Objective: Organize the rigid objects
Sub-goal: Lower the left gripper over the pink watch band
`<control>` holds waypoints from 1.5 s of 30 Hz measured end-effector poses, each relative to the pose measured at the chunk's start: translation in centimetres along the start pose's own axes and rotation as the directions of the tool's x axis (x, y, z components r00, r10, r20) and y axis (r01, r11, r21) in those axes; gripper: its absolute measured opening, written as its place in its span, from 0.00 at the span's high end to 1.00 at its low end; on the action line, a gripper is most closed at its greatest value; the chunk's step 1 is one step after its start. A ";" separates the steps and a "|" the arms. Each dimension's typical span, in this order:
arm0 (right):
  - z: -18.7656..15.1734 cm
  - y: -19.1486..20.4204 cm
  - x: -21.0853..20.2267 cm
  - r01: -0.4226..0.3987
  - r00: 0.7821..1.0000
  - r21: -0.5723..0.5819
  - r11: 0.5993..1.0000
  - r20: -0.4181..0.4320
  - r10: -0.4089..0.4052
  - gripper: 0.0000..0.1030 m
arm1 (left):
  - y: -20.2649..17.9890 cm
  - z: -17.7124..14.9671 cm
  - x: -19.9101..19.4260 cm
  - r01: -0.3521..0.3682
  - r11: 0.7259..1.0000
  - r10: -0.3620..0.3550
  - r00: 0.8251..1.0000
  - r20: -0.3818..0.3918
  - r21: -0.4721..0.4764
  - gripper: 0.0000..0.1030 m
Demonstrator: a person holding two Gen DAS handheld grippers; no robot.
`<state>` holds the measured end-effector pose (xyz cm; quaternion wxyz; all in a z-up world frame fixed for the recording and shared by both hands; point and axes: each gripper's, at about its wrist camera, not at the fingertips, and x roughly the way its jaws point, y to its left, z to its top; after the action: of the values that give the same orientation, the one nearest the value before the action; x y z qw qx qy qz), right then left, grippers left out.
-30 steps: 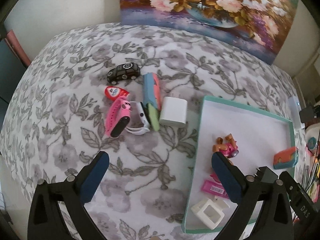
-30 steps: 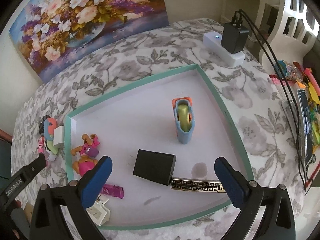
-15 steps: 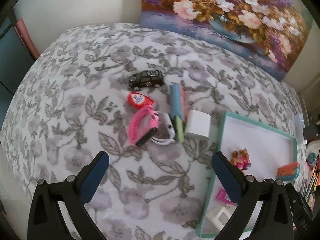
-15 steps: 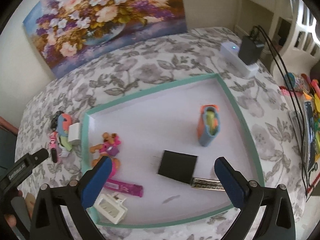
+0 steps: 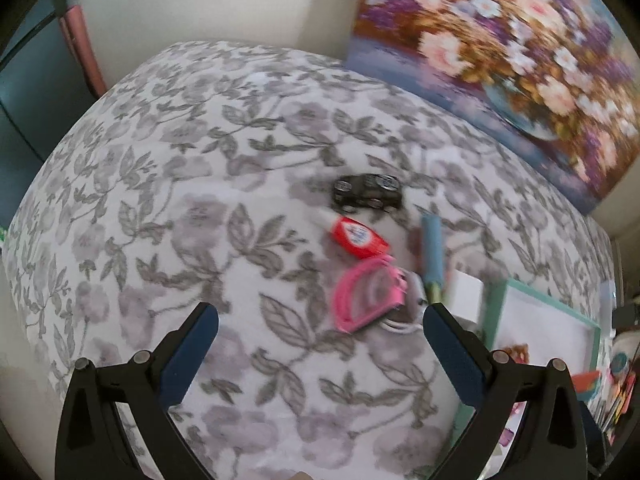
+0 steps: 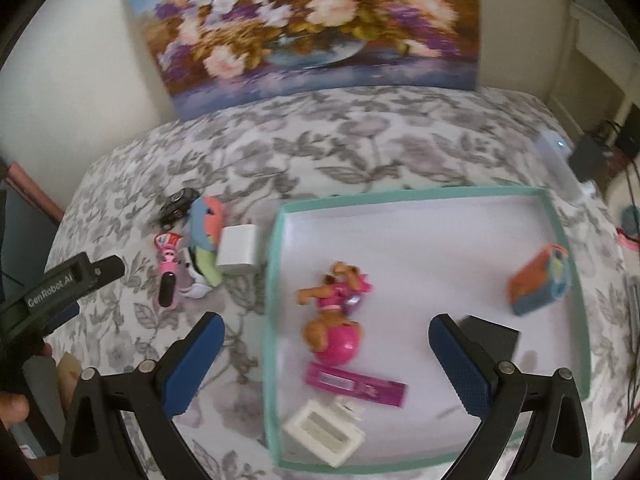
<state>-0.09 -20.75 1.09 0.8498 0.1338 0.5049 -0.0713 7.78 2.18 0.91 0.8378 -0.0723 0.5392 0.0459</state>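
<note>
A teal-rimmed white tray (image 6: 276,280) lies on the floral cloth. In it are a pink toy dog (image 6: 334,320), a magenta bar (image 6: 354,384), a white box (image 6: 324,438), a black block (image 6: 490,334) and an orange-blue case (image 6: 538,286). Left of the tray lie a black toy car (image 5: 367,193), a red bottle (image 5: 358,237), a pink watch band (image 5: 366,294), a blue-green case (image 5: 432,258) and a white cube (image 6: 239,250). My left gripper (image 5: 320,354) hovers open before this cluster. My right gripper (image 6: 326,362) hangs open over the tray's left part.
A flower painting (image 6: 312,24) leans against the wall at the back. A white power strip with a black plug (image 6: 576,160) sits at the far right. The left gripper's body (image 6: 60,284) and a hand (image 6: 12,408) show in the right wrist view.
Both grippers have swung left. The loose cluster now lies ahead of the left gripper, and the tray has slid to the right in both views. Both stay open.
</note>
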 end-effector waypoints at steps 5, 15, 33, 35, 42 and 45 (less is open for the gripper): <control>0.3 1.9 1.5 -0.013 1.000 -0.019 1.000 -0.022 0.013 0.00 | 2.9 1.1 0.7 -0.013 0.998 0.013 1.000 0.001 -0.054 0.01; 2.3 4.9 2.4 -0.056 0.998 -0.024 0.998 -0.020 0.055 0.00 | 4.5 2.3 1.8 -0.001 0.997 -0.002 0.999 -0.033 -0.081 0.01; 5.9 5.8 6.4 -0.003 1.000 -0.014 1.000 -0.012 0.003 0.00 | 2.0 4.3 6.1 0.034 0.993 -0.047 0.993 -0.109 -0.113 0.01; 5.8 5.6 6.7 0.002 1.000 -0.007 1.000 -0.012 -0.002 0.00 | 1.8 4.2 6.2 0.062 0.993 -0.074 0.991 -0.115 -0.105 0.01; 5.9 5.6 6.2 0.020 1.000 -0.032 0.999 0.001 -0.020 0.00 | 1.0 3.8 7.0 0.114 0.988 -0.129 0.979 -0.155 -0.106 0.01; 6.1 5.4 5.9 0.018 1.000 -0.037 0.999 0.011 -0.018 0.00 | 1.0 3.5 7.3 0.125 0.985 -0.143 0.976 -0.163 -0.115 0.01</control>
<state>9.22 -17.35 -0.47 0.8540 0.1133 0.5029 -0.0704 13.83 3.72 -4.36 0.7846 -0.1558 0.5999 0.0110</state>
